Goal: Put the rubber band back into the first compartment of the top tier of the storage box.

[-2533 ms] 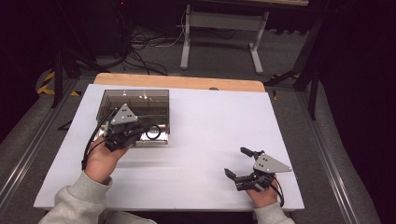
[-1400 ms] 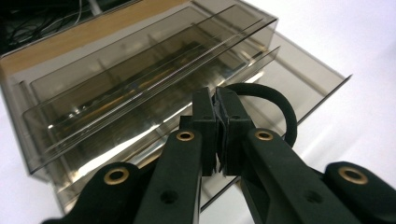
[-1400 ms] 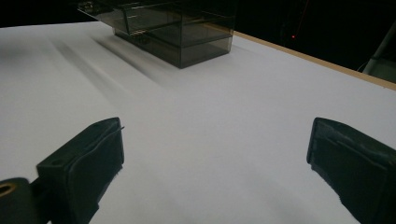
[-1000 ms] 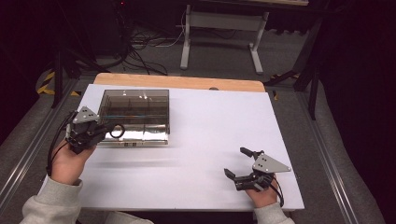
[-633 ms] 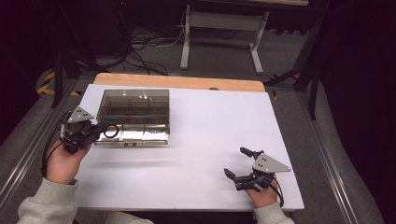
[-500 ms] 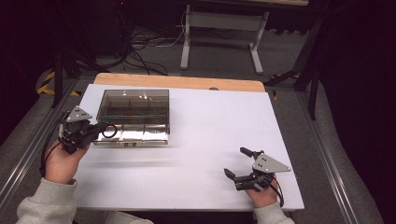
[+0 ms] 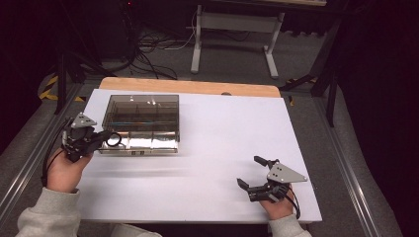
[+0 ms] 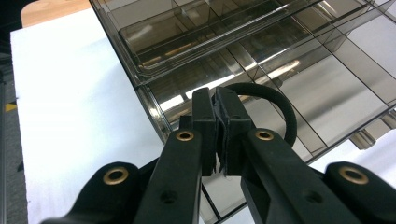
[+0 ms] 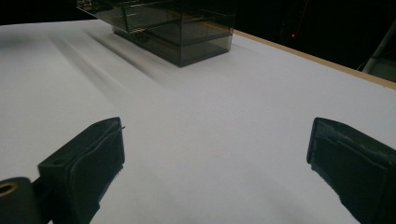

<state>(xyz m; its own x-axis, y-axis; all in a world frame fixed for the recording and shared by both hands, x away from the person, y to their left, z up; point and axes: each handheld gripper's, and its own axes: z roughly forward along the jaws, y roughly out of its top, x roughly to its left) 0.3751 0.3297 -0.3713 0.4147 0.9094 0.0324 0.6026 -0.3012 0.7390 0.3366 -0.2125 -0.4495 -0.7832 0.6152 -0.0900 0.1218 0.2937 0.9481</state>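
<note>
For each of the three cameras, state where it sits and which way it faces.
High view: above the person's side, looking forward and down on the white table; both forearms and hands show.
Left gripper view: rides the left claw, shut on a black ring, facing the smoky compartment box.
Right gripper view: rides the right claw, open and low, looking across the table.
Shared: the box appears in all three.

A smoky, see-through plastic organiser box gleams glossy on a matt white tabletop edged with bare pale wood. A smooth black rubbery ring sits pinched in the left gripper, itself matt black plastic with brass-coloured rivets.
</note>
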